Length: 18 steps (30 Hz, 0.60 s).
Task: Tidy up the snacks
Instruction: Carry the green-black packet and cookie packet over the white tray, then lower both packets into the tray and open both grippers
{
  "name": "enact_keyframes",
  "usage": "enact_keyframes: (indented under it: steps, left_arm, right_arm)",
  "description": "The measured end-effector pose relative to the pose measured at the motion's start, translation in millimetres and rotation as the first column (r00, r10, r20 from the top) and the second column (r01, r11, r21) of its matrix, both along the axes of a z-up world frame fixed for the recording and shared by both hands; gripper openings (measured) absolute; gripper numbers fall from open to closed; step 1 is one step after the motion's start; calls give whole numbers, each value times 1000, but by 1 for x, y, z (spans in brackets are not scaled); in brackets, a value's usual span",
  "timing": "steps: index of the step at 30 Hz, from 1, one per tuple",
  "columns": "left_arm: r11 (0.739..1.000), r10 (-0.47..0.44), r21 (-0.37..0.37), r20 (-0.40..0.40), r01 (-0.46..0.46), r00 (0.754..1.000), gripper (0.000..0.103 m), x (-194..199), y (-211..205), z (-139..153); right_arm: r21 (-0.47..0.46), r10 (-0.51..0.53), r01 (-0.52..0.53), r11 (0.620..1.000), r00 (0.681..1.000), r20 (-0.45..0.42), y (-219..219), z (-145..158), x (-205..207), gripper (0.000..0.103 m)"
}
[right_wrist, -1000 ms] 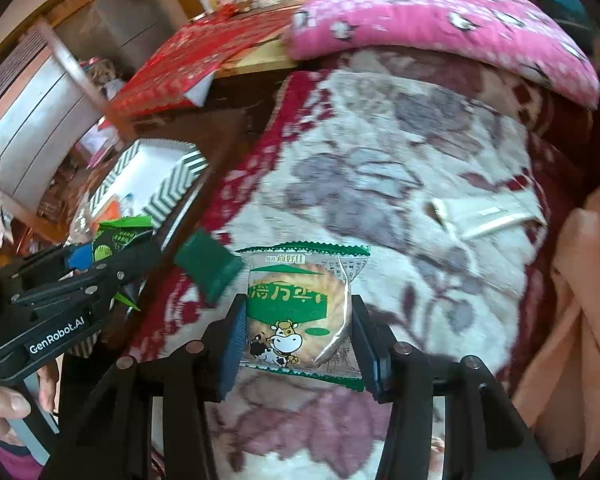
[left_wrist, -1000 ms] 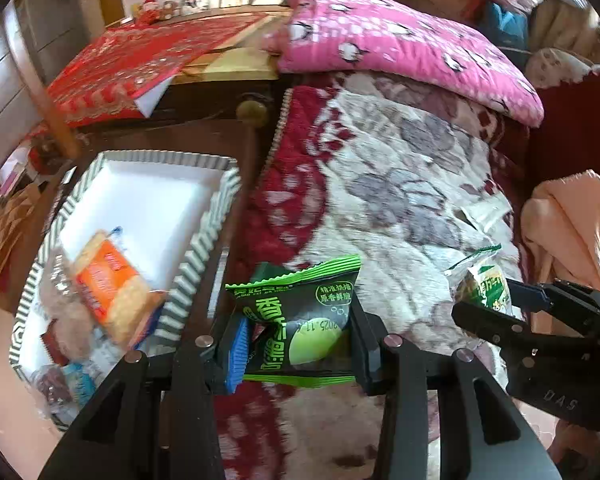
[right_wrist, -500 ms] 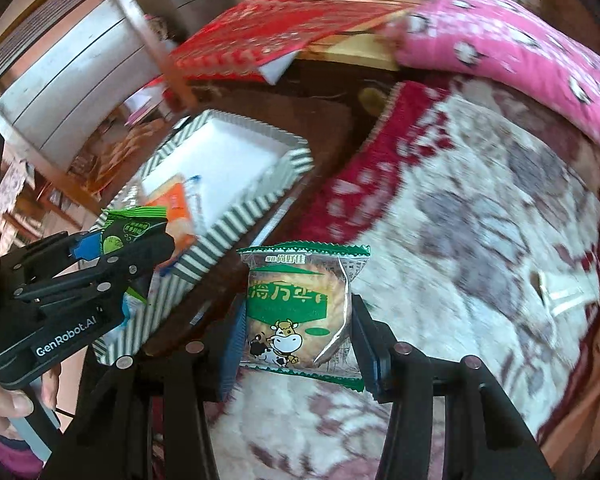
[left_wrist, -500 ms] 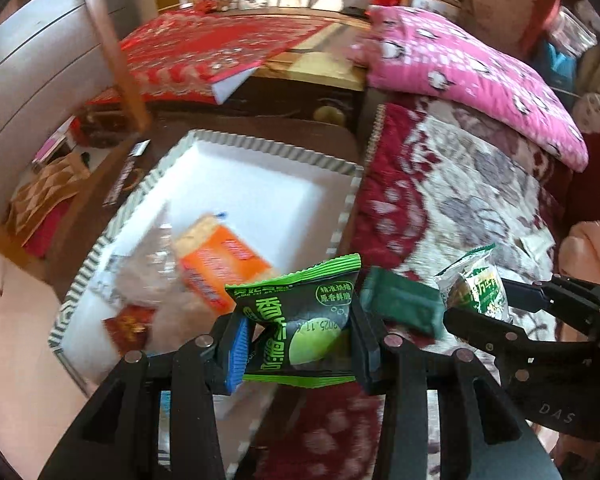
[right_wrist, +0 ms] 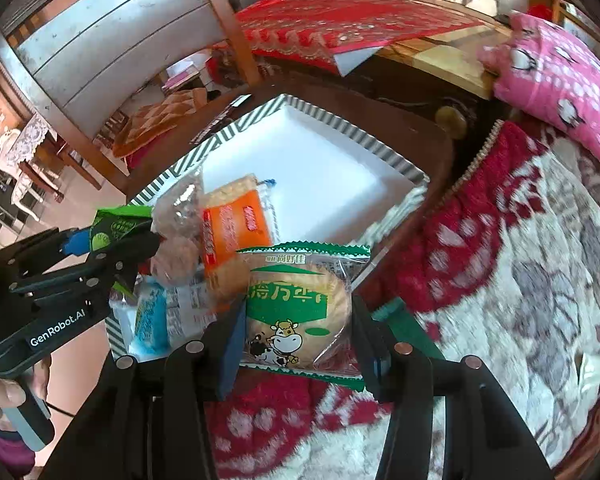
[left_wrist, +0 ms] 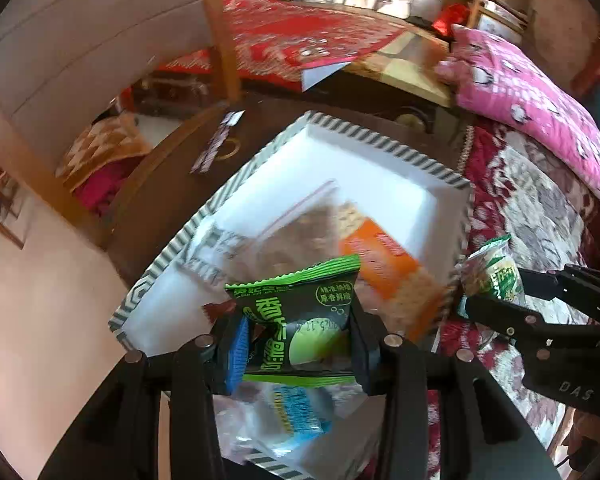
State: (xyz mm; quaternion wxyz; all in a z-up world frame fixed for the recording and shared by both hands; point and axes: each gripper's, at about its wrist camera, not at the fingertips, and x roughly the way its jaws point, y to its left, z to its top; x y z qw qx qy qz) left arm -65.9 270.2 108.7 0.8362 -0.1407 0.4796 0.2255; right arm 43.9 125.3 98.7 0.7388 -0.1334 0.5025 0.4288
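1. The left gripper (left_wrist: 296, 344) is clenched on a dark green snack packet (left_wrist: 298, 320), held above the near end of a striped-rim white tray (left_wrist: 384, 146).
2. The right gripper (right_wrist: 298, 332) grasps a clear cow-print biscuit packet (right_wrist: 300, 312) over the red floral blanket (right_wrist: 520, 248), just beside the tray.
3. Only the right wrist view shows a hand (right_wrist: 0, 396) on the left tool's handle.
4. In the tray lie an orange cracker pack (left_wrist: 384, 264) and a blue-wrapped snack (right_wrist: 152, 316).
5. The tray rests on a dark wooden table (right_wrist: 420, 136); a pink pillow (left_wrist: 540, 112) and a red embroidered cloth (left_wrist: 300, 36) lie behind.
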Motion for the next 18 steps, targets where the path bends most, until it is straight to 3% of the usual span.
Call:
enact_keyframes:
  steps: [14,18]
  left_arm:
    - [998,66,-1,-32,-66,997,41,-4,26,-19]
    - [997,79,-10,-36,-80,996,42,-4,28,-21]
  right_arm:
    - [-10,87,-87,996,996,-11,80,-12,0,54]
    - [4,76,-76,997,996,-38,85,-15,5,67]
